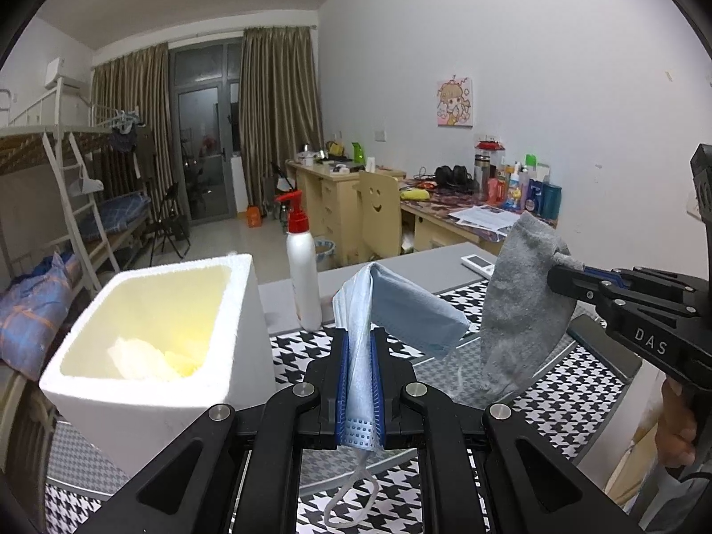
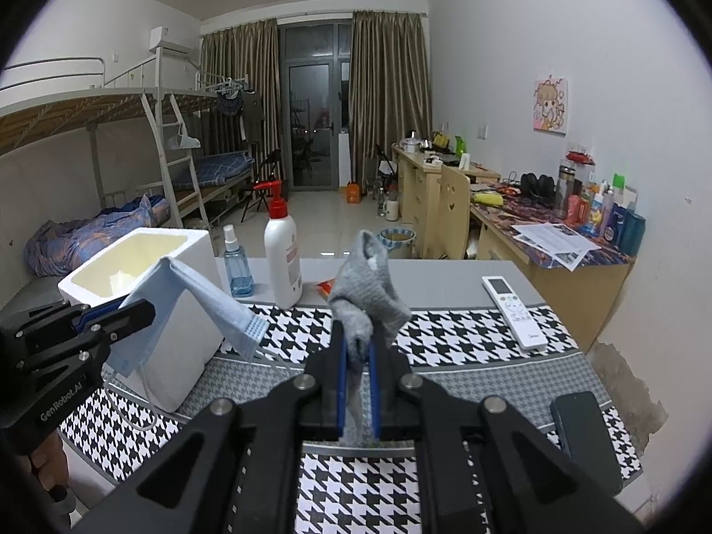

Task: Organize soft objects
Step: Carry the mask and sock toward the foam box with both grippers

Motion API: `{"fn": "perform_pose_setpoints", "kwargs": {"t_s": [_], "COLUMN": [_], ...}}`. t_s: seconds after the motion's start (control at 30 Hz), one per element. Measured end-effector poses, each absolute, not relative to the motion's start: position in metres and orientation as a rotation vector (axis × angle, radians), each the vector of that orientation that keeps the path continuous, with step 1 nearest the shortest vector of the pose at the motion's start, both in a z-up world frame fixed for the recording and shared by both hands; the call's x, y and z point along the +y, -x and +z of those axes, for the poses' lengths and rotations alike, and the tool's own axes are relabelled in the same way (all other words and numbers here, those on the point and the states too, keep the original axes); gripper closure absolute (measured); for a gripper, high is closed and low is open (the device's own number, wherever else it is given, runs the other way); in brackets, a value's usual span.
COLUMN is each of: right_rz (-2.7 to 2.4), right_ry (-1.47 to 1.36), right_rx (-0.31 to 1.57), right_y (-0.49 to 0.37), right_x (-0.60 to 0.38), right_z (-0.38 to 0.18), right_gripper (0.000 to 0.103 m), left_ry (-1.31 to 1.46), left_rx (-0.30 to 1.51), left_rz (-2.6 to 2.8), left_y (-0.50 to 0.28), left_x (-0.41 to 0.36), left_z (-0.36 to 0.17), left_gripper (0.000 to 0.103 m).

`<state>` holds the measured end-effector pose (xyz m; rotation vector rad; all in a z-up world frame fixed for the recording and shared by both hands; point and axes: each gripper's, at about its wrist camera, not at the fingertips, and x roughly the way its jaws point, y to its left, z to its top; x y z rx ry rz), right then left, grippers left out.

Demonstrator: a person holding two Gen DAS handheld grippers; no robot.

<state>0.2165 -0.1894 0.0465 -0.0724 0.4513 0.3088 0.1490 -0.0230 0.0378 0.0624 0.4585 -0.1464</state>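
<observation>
My left gripper is shut on a blue face mask and holds it above the table, just right of a white foam box. The box holds something white and crumpled. My right gripper is shut on a grey sock held above the checked mat. In the left wrist view the sock hangs at right from the right gripper. In the right wrist view the mask hangs from the left gripper in front of the foam box.
A white pump bottle and a blue spray bottle stand behind the box. A white remote and a dark phone lie at right on the houndstooth mat. Desks and a bunk bed stand beyond.
</observation>
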Motion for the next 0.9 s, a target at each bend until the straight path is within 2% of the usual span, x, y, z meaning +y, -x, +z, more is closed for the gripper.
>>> {"fn": "perform_pose_setpoints", "kwargs": {"t_s": [0.9], "right_rz": [0.350], "right_ry": [0.071], "right_rx": [0.391], "right_y": [-0.228], "right_x": [-0.176], "right_z": [0.076], "right_gripper": [0.092], "left_ry": [-0.061], "left_rx": [0.390], "left_rz": [-0.113], "left_y": [-0.159], "left_x": [-0.013], "left_z": [0.073], "left_gripper": [0.093]}}
